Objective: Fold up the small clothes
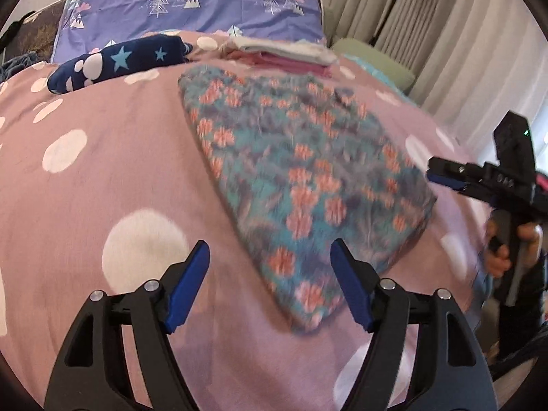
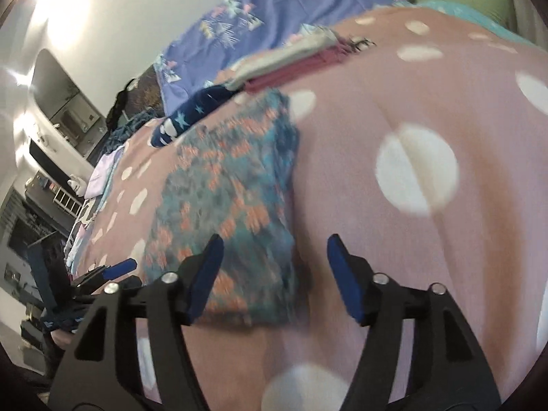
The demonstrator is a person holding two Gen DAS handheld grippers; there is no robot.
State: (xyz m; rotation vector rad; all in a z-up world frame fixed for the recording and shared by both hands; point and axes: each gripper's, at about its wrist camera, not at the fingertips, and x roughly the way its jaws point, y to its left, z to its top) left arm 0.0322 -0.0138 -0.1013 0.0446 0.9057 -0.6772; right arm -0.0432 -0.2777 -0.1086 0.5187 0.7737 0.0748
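A folded garment (image 1: 301, 178) in teal with orange flowers lies flat on the pink, white-dotted bedcover (image 1: 102, 171). My left gripper (image 1: 270, 250) hovers open above the garment's near left edge, with nothing between its blue pads. In the right wrist view the same garment (image 2: 226, 198) runs away to the upper left, and my right gripper (image 2: 274, 241) stands open over its near right corner, pads apart from the cloth. The right gripper (image 1: 445, 178) also shows at the garment's right side, held by a hand. The left gripper (image 2: 120, 267) appears low at the left.
A stack of folded clothes (image 1: 284, 53) in white and pink lies at the far side, with a navy star-print garment (image 1: 116, 61) to its left. A purple tree-print pillow (image 1: 191, 3) stands behind. Curtains (image 1: 428, 34) and a green cushion (image 1: 376, 58) lie right of the bed.
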